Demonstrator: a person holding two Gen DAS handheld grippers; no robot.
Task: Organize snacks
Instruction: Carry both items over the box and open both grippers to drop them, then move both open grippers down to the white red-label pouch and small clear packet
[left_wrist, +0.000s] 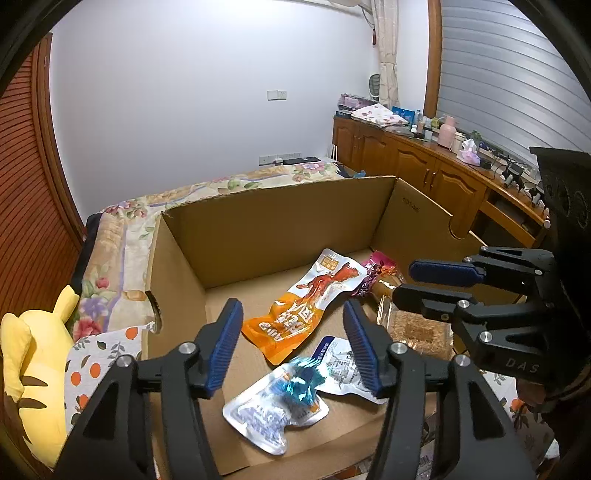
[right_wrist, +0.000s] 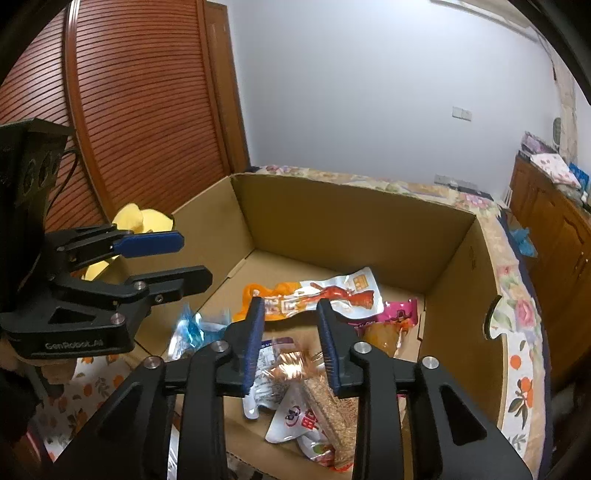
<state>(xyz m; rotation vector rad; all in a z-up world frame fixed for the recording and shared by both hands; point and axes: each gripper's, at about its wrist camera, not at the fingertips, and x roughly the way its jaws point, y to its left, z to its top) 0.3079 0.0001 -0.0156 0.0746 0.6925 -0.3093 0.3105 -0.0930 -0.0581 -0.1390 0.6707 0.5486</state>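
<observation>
Home bedroom, floral bed (left_wrist: 236, 184), wooden cabinets (left_wrist: 417, 162)

Left tongs (left_wrist: 291, 345) spread wide, empty. Right tongs (right_wrist: 291, 343) parted, empty, alongside left, both angled downward.

Snack packets (left_wrist: 308, 302) lie in the cardboard box (left_wrist: 280, 225), which sits on the bed (left_wrist: 122, 221).

Black plastic left claw (left_wrist: 291, 343), blue ribbed pads (left_wrist: 360, 343), silver screws
</observation>
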